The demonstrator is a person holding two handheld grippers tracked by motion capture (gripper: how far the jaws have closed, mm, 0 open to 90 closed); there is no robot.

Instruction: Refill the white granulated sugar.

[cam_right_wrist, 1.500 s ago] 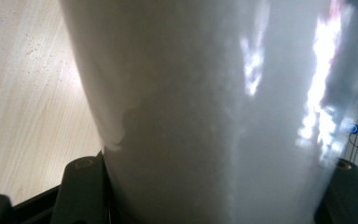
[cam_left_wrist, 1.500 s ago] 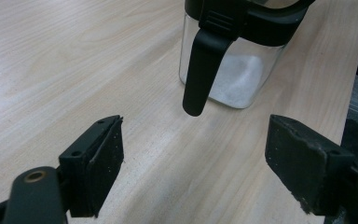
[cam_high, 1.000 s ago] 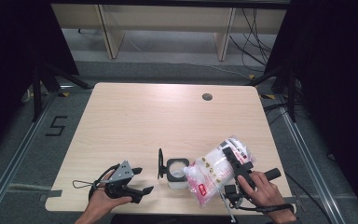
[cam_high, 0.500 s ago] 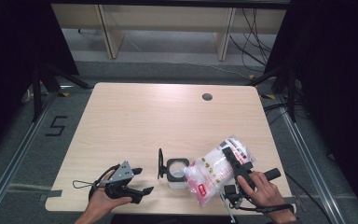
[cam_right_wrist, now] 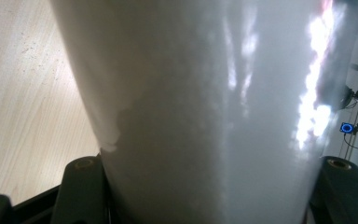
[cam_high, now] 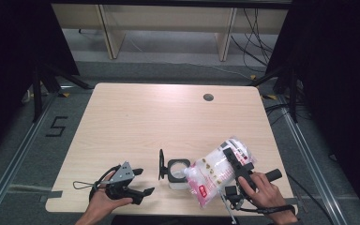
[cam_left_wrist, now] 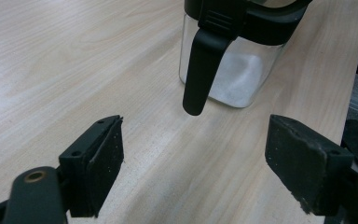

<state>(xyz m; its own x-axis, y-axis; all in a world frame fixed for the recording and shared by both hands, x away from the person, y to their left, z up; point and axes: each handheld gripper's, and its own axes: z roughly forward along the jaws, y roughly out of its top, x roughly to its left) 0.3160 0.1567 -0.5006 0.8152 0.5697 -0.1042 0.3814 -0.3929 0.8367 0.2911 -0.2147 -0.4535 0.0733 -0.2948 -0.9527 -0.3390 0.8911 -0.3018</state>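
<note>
My right tool (cam_high: 236, 161) is clamped on a clear plastic bag (cam_high: 215, 176) of white grains, which I hold tipped over near the front edge of the tabletop (cam_high: 168, 117), its low end with the pink label toward me and its mouth leaning against the rim of the jar (cam_high: 177, 172). In the right gripper view the bag (cam_right_wrist: 205, 112) bulges wide between my two black jaws, the white grains pressing against the film and light glaring off its right side; the jaws stand well apart because the bag is thick, yet they bear on it at both sides. The jar is a small clear container with a black collar, standing upright just left of the bag, its black lid (cam_high: 161, 164) swung up and standing on edge at its left side. In the left gripper view the jar (cam_left_wrist: 233, 70) shows a low layer of white grains at its bottom and a black latch (cam_left_wrist: 203, 70) hanging down its near wall. My left tool (cam_high: 138, 180) rests low at the front left of the tabletop, near the jar but not touching it, its jaws spread apart with nothing between them but bare wood.
</note>
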